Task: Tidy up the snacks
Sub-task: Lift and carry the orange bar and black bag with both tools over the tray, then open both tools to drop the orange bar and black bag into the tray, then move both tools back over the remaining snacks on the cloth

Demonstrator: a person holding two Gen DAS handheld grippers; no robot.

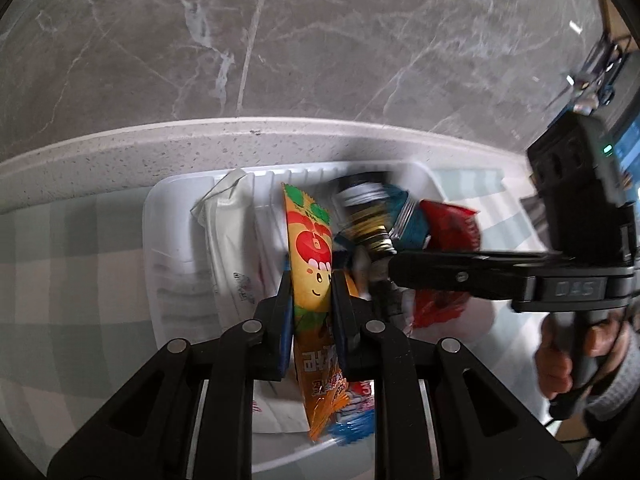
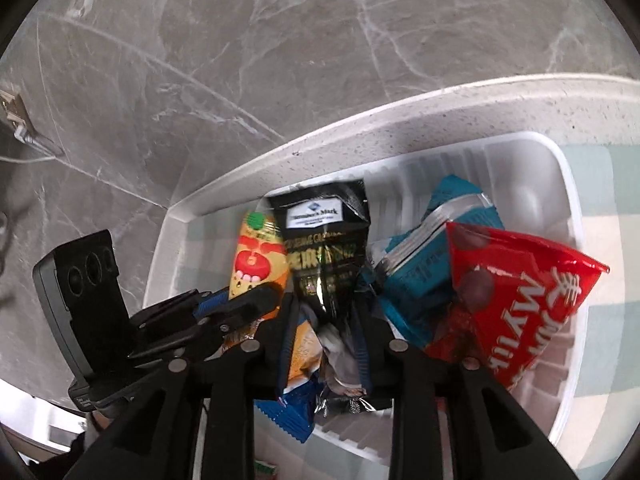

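A white plastic bin [image 1: 168, 216] [image 2: 560, 168] holds several snack packets. My left gripper [image 1: 310, 280] is shut on an orange packet with a tomato face [image 1: 310, 248], held upright in the bin; it also shows in the right wrist view [image 2: 258, 264]. My right gripper [image 2: 326, 312] is shut on a black packet [image 2: 326, 240], blurred in the left wrist view [image 1: 366, 216]. A teal packet [image 2: 436, 264] and a red packet [image 2: 528, 300] lean to its right. A white packet [image 1: 230, 240] stands at the bin's left. A blue packet [image 2: 292, 412] lies low.
The bin sits on a pale green checked cloth [image 1: 60, 260] against a speckled white ledge [image 1: 200, 144]. A grey marble wall [image 1: 320, 40] rises behind. The right gripper's body and the holding hand [image 1: 560, 360] fill the right of the left wrist view.
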